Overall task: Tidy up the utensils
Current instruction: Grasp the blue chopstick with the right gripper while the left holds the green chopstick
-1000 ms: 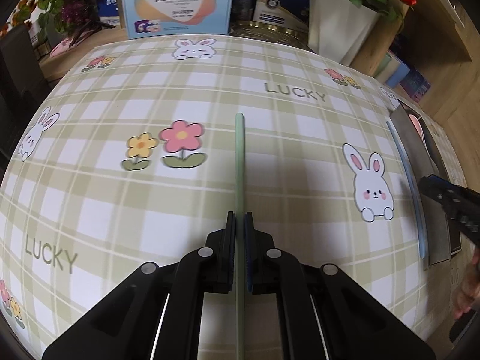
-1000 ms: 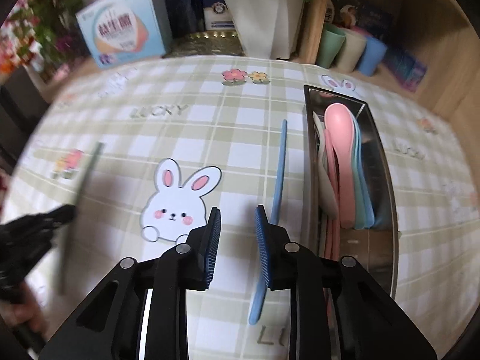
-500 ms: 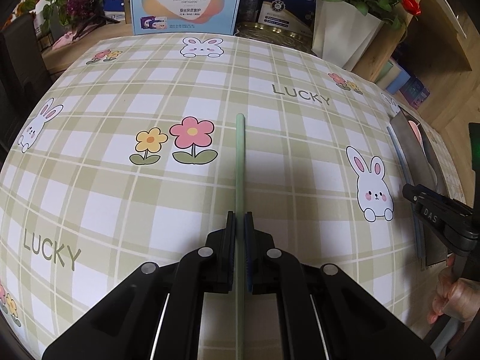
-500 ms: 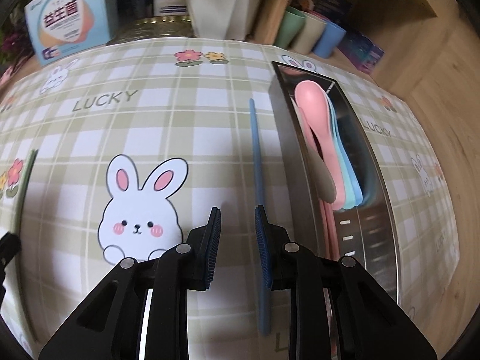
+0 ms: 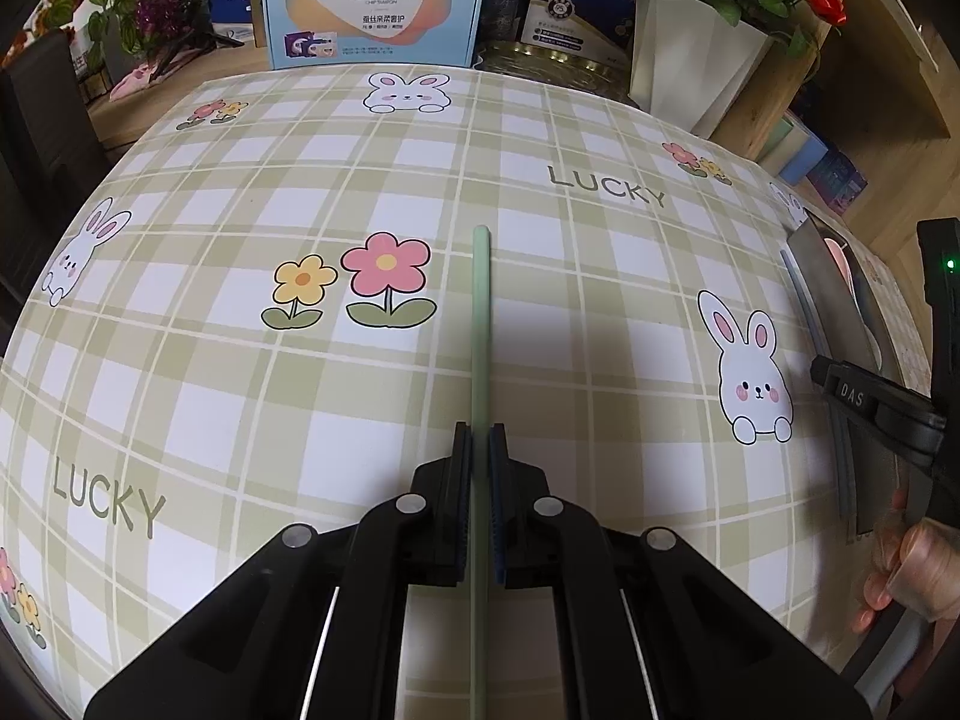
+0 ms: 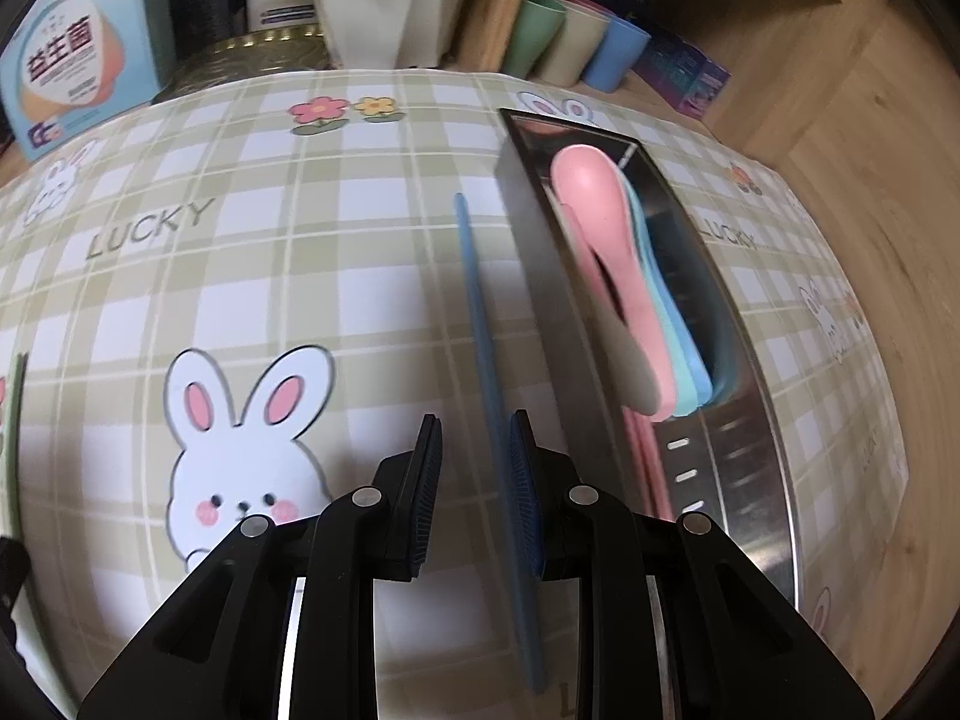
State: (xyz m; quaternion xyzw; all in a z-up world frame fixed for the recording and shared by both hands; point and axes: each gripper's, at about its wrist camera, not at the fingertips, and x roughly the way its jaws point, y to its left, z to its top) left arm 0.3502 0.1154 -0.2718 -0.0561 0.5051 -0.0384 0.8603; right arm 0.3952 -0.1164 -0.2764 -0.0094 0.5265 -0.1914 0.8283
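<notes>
Both wrist cameras look steeply down, close over the checked tablecloth (image 5: 372, 180). Left view faces its middle; right view faces the metal tray (image 6: 738, 396) at its right. Both show the tray.

We see the checked bench (image 5: 300, 390) lying bare across its middle, open passage on either side of the green chopstick (image 5: 481, 312). At the far edge a boxed product (image 5: 372, 0), a gold tin (image 5: 540, 63) and a white planter (image 5: 690, 72) wall off the way. To the right, the steel utensil tray (image 6: 744, 420) stands just beside the blue chopstick (image 6: 480, 324), leaving only a narrow gap.
</notes>
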